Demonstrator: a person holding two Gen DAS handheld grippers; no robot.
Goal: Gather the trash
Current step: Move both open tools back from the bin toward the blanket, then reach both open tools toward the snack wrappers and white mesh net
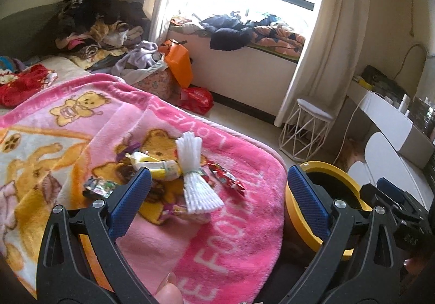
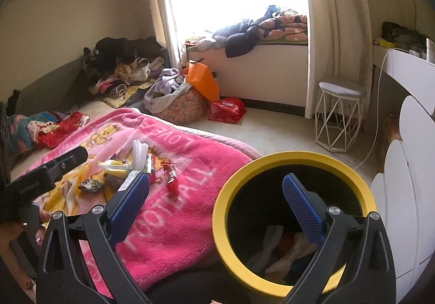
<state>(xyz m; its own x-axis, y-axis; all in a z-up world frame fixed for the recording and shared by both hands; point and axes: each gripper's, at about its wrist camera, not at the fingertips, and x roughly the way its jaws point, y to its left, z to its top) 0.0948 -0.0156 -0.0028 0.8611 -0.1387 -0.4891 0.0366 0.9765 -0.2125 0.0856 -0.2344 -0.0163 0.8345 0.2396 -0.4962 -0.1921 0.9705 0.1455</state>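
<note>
Several pieces of trash lie on a pink teddy-bear blanket (image 1: 223, 236): a white foam fruit net (image 1: 194, 168), a red wrapper (image 1: 227, 177), a yellow-white wrapper (image 1: 156, 165) and a dark foil wrapper (image 1: 99, 187). My left gripper (image 1: 218, 195) hovers open just short of the pile, nothing between its fingers. A yellow-rimmed black bin (image 2: 272, 165) stands beside the bed with trash inside. My right gripper (image 2: 216, 204) is open over the bin's near rim, empty. The same pile, with the foam net (image 2: 138, 157) and red wrapper (image 2: 171, 177), shows in the right wrist view.
Heaped clothes (image 1: 89, 21) fill the bed's far end. On the floor are a fabric basket of laundry (image 2: 179, 105), an orange bag (image 2: 204, 80) and a red bag (image 2: 228, 109). A white wire stool (image 2: 339, 116) and a white cabinet (image 2: 407, 168) stand to the right.
</note>
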